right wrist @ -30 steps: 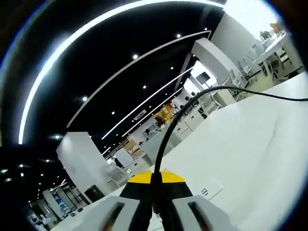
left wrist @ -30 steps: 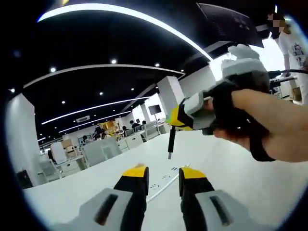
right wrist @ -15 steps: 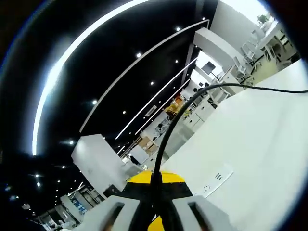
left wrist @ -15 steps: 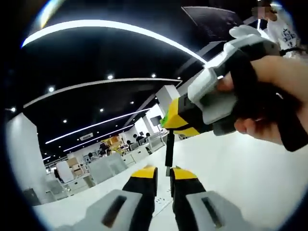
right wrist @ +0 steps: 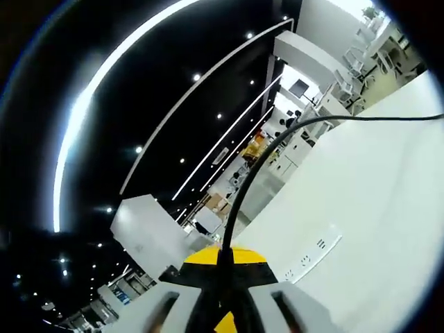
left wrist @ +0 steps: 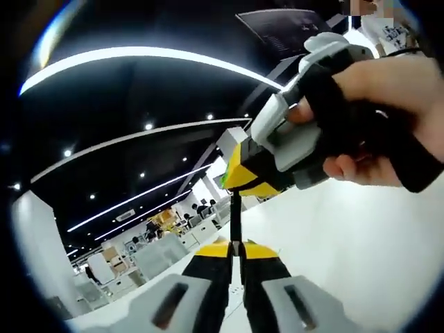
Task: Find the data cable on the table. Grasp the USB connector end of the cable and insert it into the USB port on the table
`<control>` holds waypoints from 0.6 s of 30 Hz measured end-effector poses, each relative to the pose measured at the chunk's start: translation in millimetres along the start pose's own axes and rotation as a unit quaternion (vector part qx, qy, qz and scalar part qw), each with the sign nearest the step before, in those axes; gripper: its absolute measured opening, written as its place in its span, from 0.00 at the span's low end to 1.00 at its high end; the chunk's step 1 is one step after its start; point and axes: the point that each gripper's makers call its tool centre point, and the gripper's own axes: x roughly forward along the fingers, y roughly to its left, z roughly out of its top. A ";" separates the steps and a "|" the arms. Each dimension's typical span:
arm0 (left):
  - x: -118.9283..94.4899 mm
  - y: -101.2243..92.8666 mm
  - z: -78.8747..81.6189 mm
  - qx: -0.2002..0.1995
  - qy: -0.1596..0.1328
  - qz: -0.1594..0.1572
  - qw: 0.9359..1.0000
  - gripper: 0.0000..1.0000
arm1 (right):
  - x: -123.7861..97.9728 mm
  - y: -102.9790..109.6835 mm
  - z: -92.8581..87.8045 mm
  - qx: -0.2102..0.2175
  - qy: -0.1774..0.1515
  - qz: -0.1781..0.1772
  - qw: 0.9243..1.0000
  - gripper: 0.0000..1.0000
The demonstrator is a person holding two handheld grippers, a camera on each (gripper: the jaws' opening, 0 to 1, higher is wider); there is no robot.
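Yellow-tipped left gripper (left wrist: 236, 248) fingers (left wrist: 216, 251) have closed onto the dangling data cable (left wrist: 235, 211).

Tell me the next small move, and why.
Probably open the right tool and let go: the left tool looks closed on the hanging end of the thin black cable, close to the right tool's grip, so it can take over.

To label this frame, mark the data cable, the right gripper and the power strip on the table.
data cable (left wrist: 236, 215), left gripper view, on the black end hanging below the right gripper.
right gripper (left wrist: 234, 186), left gripper view, between its yellow fingertips.
power strip (right wrist: 313, 251), right gripper view, on its white top face.
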 end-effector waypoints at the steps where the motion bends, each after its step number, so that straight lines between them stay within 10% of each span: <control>1: -0.9 0.2 1.7 -0.006 -0.005 -0.002 1.000 0.04 | -0.9 1.6 0.5 -0.002 0.002 0.006 1.000 0.05; 18: -7.9 -2.0 4.7 -0.099 -0.023 -0.043 0.994 0.04 | -8.5 15.1 0.0 -0.098 0.093 0.119 0.984 0.16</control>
